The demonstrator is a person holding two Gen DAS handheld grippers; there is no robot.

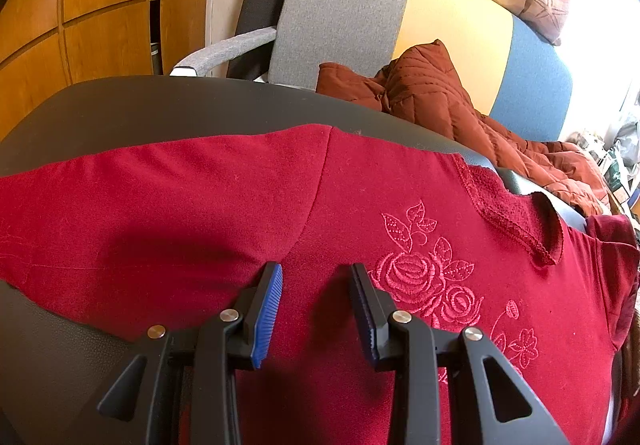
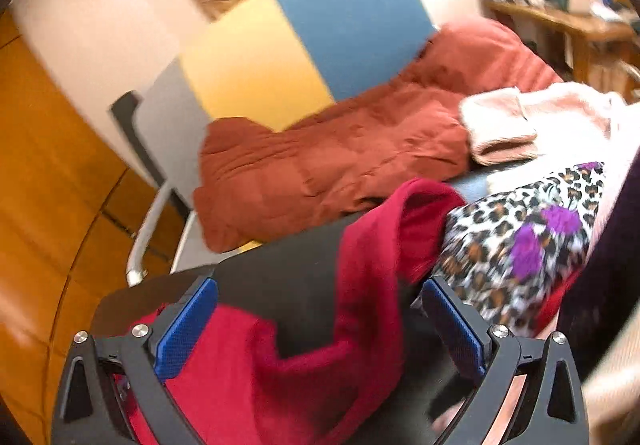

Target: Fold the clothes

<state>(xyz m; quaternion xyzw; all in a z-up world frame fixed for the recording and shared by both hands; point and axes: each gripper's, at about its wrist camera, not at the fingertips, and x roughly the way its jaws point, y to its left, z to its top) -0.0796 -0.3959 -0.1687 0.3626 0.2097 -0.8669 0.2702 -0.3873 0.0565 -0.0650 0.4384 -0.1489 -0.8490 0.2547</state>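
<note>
Here your left gripper hovers low over the red top, which lies spread across the black table; its jaws stand apart with only a narrow strip of the cloth showing between the blue pads, and from this angle you cannot tell whether the tips press on the fabric. An embroidered rose pattern sits just right of the gripper, and the neckline of the top lies further right, near the far edge of the table. In the right wrist view, which is blurred, your right gripper has its jaws wide apart, nothing gripped between them. Below and ahead of it a fold of the red top stands raised in a loose hump over the dark tabletop. Just right of that fold lies a leopard-print garment with purple flowers, and beyond it a pale pink fluffy piece. A rust-coloured quilted jacket is draped along the seat of a sofa with grey, yellow and blue back panels, behind the table. Wooden cupboards fill the left side.
</note>
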